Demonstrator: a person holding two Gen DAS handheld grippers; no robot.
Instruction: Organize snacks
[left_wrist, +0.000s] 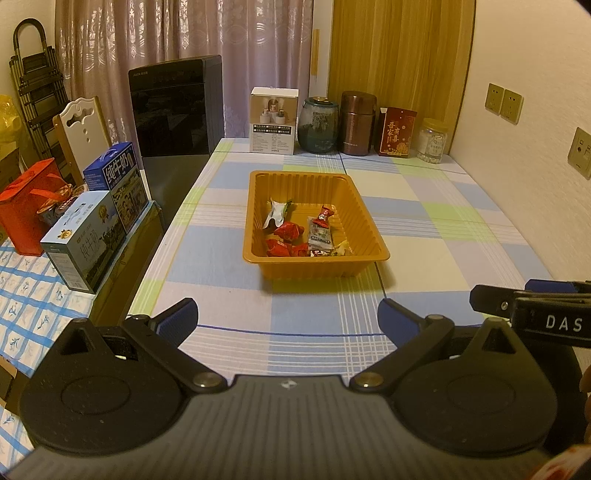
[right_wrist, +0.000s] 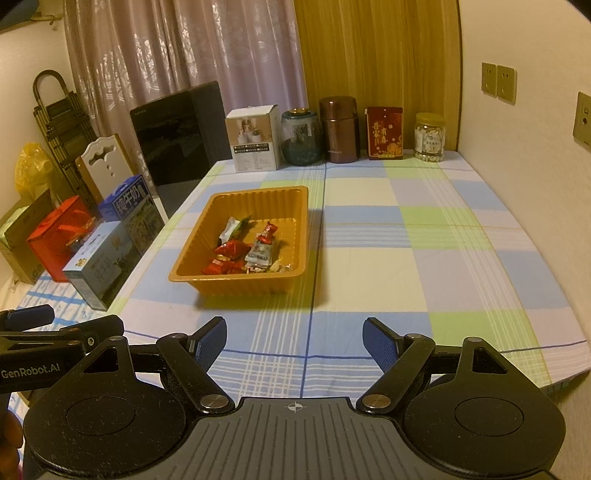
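Observation:
An orange plastic tray (left_wrist: 258, 206) (right_wrist: 192, 251) sits on the checked tablecloth, holding several wrapped snacks (left_wrist: 291, 234) (right_wrist: 236, 253): red wrappers, a white-green packet, a clear sachet. My left gripper (left_wrist: 288, 317) hovers over the near table edge, short of the tray, jaws wide open with nothing between them. My right gripper (right_wrist: 293, 339) is level with it on the right, open and empty too. Each gripper's side shows at the edge of the other's view.
Along the back wall stand a white box (left_wrist: 273, 120), a glass jar (left_wrist: 317, 123), a brown flask (left_wrist: 356, 122), a red packet (left_wrist: 395, 133) and a clear jar (left_wrist: 432, 140). A black appliance (left_wrist: 177, 110) and milk cartons (left_wrist: 110, 206) sit at left.

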